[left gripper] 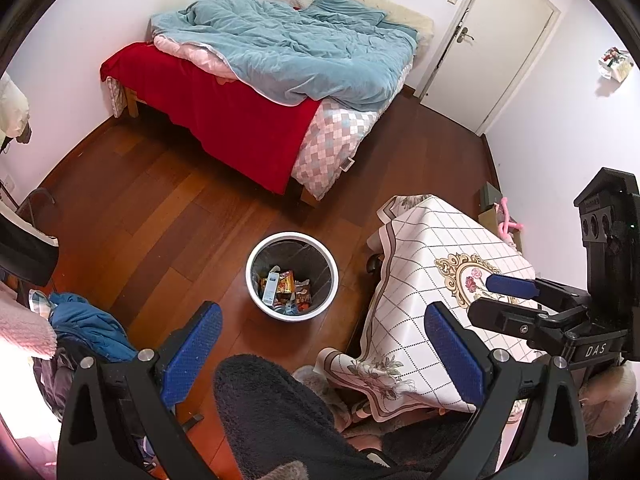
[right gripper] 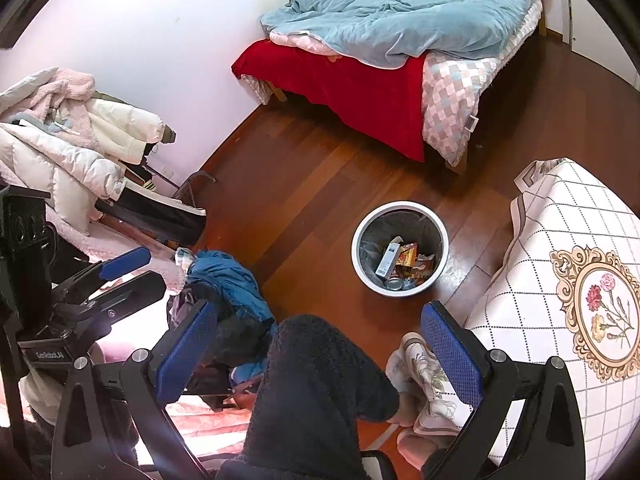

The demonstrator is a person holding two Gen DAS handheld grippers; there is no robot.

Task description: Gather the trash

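The trash bin (left gripper: 292,276) sits on the wood floor (left gripper: 160,208) between the bed (left gripper: 260,80) and the table (left gripper: 440,272), with boxes and wrappers already inside. My left tongs (left gripper: 322,348) and right tongs (right gripper: 318,346) are both wide apart and hold nothing. My knee (right gripper: 316,384) is in the way. I think I could bump the bin over and spill it all.

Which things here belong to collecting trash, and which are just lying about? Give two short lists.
Belong to the job:
white bin on the floor
wrappers and carton inside it
left gripper, open
right gripper, open

Just lying about:
bed with blue duvet
red blanket
table with checked cloth
pile of coats
blue jacket
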